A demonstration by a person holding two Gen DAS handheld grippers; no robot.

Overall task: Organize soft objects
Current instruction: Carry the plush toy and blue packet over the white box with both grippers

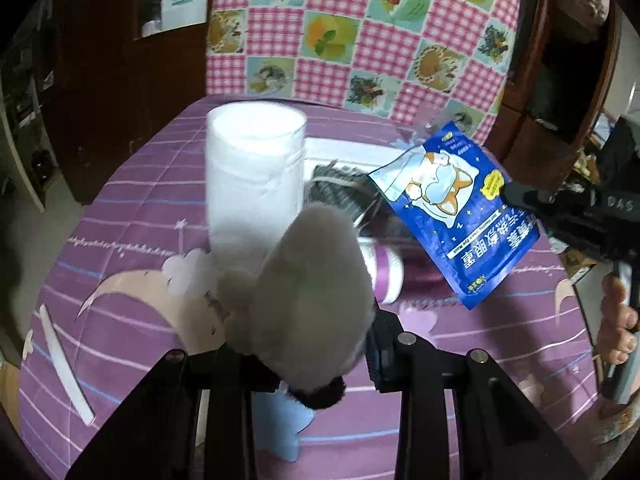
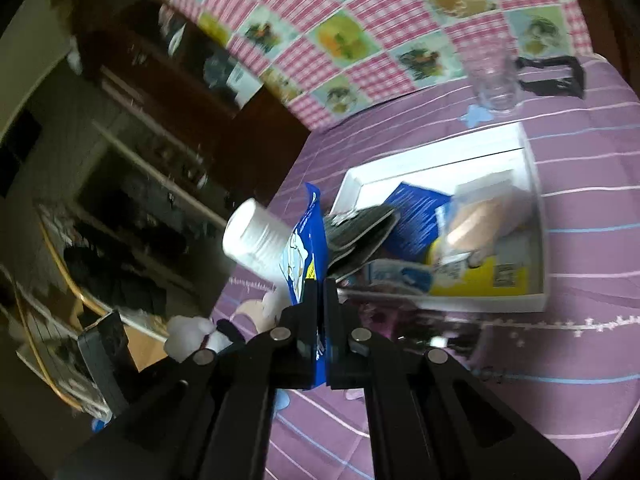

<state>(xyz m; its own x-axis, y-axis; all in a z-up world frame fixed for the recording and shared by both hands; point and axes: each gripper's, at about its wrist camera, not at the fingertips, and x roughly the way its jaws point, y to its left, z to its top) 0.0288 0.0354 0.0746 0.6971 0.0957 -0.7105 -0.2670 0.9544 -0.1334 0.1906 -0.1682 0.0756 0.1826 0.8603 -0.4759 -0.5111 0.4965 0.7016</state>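
The left gripper (image 1: pixel 320 364) has its jaws clamped on a grey plush (image 1: pixel 312 284), gripped low at its dark end so the soft body stands up between the fingers and fills the middle of the left wrist view. The right gripper (image 2: pixel 322 300) has its jaws together on the edge of a blue packet (image 2: pixel 306 248), pinched at one border so the flat pouch hangs edge-on to its own camera; in the left view the same packet (image 1: pixel 456 216) is carried in the air, tilted, above a purple-banded bottle (image 1: pixel 384 276) lying on the desk (image 1: pixel 120 240). Both soft things seem to be held clear of the cloth for carrying to the white tray (image 2: pixel 536 216), which sits further back and already holds a dark striped item (image 2: pixel 360 236), a blue sheet and a yellow box. A paper roll (image 1: pixel 256 176) stands upright just left of the tray and close behind the plush, so it looks easy to tip. The tray's near rim is low and its far right part looks open, judged the better room for a drop. A clear glass (image 2: pixel 494 80) stands well beyond the tray, near the far edge. The desk's left edge lies close to the roll, leaving little spare room on that side.
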